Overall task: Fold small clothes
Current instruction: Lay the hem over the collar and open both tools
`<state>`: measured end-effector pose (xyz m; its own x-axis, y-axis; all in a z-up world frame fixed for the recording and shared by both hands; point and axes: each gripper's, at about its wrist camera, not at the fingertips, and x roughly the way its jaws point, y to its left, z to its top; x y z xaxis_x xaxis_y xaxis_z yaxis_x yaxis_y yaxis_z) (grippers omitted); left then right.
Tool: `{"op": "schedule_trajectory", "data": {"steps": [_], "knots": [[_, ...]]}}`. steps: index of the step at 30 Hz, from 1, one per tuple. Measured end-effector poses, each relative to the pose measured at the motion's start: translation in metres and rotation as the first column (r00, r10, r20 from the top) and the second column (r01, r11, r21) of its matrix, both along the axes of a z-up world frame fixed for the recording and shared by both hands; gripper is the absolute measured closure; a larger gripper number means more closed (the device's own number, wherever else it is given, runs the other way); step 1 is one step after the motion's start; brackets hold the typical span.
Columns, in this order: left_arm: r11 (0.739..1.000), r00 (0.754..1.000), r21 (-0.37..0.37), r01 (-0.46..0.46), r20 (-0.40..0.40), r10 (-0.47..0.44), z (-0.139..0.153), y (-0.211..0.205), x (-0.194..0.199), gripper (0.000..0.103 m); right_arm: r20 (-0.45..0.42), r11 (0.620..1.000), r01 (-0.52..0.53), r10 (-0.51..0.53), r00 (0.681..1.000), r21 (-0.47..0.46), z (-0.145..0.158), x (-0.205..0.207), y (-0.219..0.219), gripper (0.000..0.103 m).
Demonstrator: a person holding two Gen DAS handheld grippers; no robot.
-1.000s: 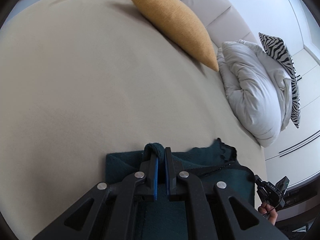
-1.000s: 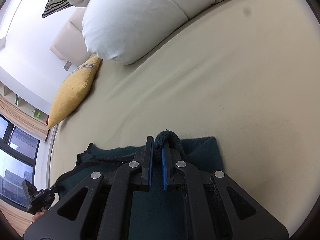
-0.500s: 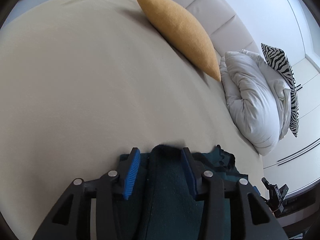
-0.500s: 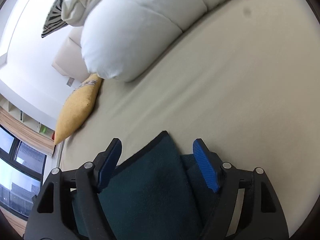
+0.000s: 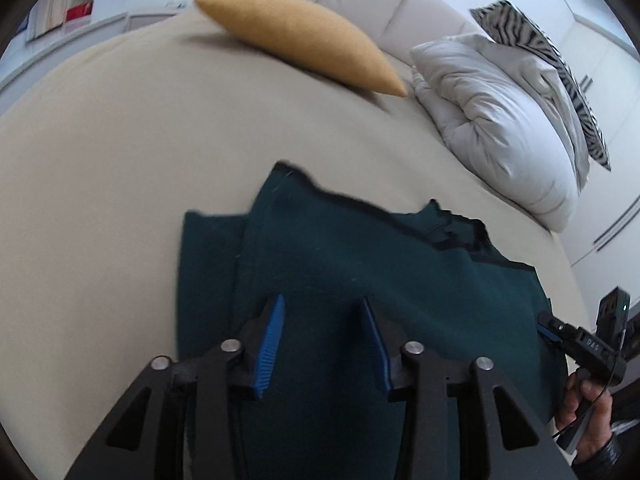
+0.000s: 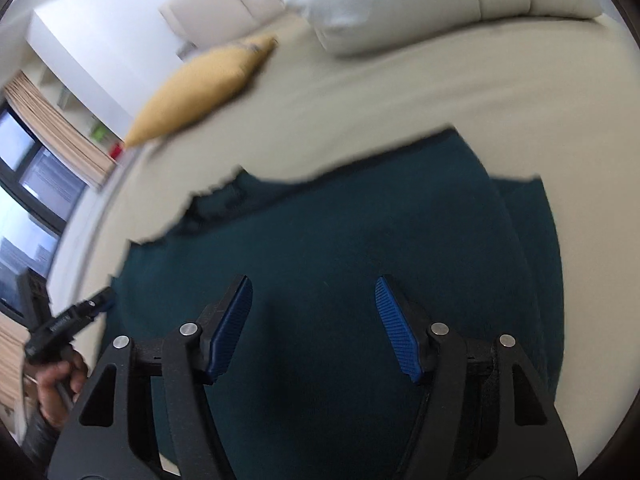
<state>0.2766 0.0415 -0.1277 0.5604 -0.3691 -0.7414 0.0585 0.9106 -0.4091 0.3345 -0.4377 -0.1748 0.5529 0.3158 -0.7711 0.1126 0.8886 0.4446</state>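
Note:
A dark green garment (image 5: 380,264) lies folded on the beige bed (image 5: 100,152), with a narrower layer showing under its left edge. My left gripper (image 5: 322,304) hovers over its near part; the blue pads stand apart, the jaws are closing, and they pinch no cloth. In the right wrist view the same garment (image 6: 340,216) spreads under my right gripper (image 6: 314,282), whose jaws are wider, also closing, with nothing gripped. Each view catches the other gripper at its edge, the right one (image 5: 576,340) and the left one (image 6: 68,320), each held by a hand.
A mustard cushion (image 5: 304,44) rests at the far side of the bed by the padded headboard. A bunched white duvet (image 5: 500,120) and a zebra-print pillow (image 5: 560,76) lie to the right. A window with curtains (image 6: 24,184) is at the left of the right wrist view.
Both grippers were shut on the garment's folded edge, then opened and let it go. They have drawn back toward me, and more of the flat garment now shows ahead of the fingers.

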Motion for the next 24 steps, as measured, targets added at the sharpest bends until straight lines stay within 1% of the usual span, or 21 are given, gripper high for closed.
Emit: {"op": "schedule_trajectory", "data": {"steps": [1,3,4,5,8,9,10,11,12,13,14,15,17,20,23,24], "knots": [[1.0,1.0,-0.01,-0.012,-0.001,0.012,-0.002,0.006,-0.001,0.078,0.01,1.0,0.015,-0.015,1.0,-0.006,-0.003,-0.003,-0.004,0.062],[0.999,1.0,-0.033,-0.027,-0.015,0.027,-0.005,0.017,-0.003,0.086,0.025,0.995,0.083,-0.085,0.996,0.054,-0.007,-0.01,-0.027,0.071],[0.998,0.999,-0.044,-0.034,-0.022,0.033,-0.006,0.022,-0.005,0.088,0.027,0.991,0.109,-0.112,0.993,0.075,-0.008,-0.013,-0.035,0.078],[0.998,0.999,-0.054,-0.037,-0.024,0.036,-0.007,0.027,-0.008,0.089,0.025,0.985,0.146,-0.148,0.989,0.088,-0.008,-0.017,-0.047,0.079],[0.996,0.998,-0.079,-0.052,-0.023,0.05,-0.006,0.038,-0.025,0.09,0.028,0.961,0.272,-0.273,0.962,0.043,-0.003,-0.034,-0.073,0.078],[0.994,0.998,-0.09,-0.059,-0.02,0.057,-0.003,0.041,-0.033,0.088,0.037,0.95,0.309,-0.311,0.95,0.048,0.0,-0.043,-0.081,0.075],[0.994,0.998,-0.088,-0.065,-0.006,0.065,0.001,0.042,-0.042,0.073,0.031,0.935,0.353,-0.354,0.935,0.018,0.004,-0.05,-0.086,0.071],[0.995,0.997,-0.061,-0.079,0.017,0.08,0.008,0.043,-0.051,0.06,0.031,0.926,0.376,-0.376,0.926,-0.01,0.007,-0.057,-0.09,0.071],[0.995,0.995,-0.041,-0.089,0.047,0.09,0.013,0.043,-0.06,0.041,0.047,0.924,0.382,-0.382,0.923,-0.011,0.01,-0.065,-0.093,0.071],[0.995,0.994,-0.03,-0.09,0.062,0.092,0.014,0.043,-0.064,0.036,0.064,0.928,0.372,-0.372,0.926,0.008,0.012,-0.073,-0.092,0.07],[0.997,0.995,-0.015,-0.077,0.067,0.077,0.015,0.041,-0.068,0.036,0.07,0.933,0.36,-0.36,0.93,0.018,0.013,-0.079,-0.09,0.07],[0.998,0.996,-0.009,-0.061,0.058,0.062,0.012,0.039,-0.07,0.036,0.072,0.938,0.347,-0.347,0.935,0.019,0.015,-0.085,-0.087,0.067],[0.999,0.998,-0.017,-0.043,0.038,0.044,0.006,0.036,-0.072,0.036,0.08,0.95,0.314,-0.313,0.946,0.007,0.017,-0.093,-0.077,0.065],[0.999,0.999,-0.014,-0.035,0.034,0.036,0.002,0.035,-0.08,0.036,0.068,0.967,0.252,-0.249,0.966,-0.039,0.017,-0.106,-0.062,0.064],[0.999,0.999,-0.001,-0.034,0.037,0.034,0.0,0.035,-0.086,0.045,0.042,0.971,0.218,-0.215,0.976,-0.095,0.012,-0.11,-0.047,0.064],[0.999,0.999,0.006,-0.039,0.036,0.039,-0.001,0.036,-0.088,0.052,0.038,0.972,0.21,-0.207,0.978,-0.106,0.011,-0.114,-0.044,0.064]]}}
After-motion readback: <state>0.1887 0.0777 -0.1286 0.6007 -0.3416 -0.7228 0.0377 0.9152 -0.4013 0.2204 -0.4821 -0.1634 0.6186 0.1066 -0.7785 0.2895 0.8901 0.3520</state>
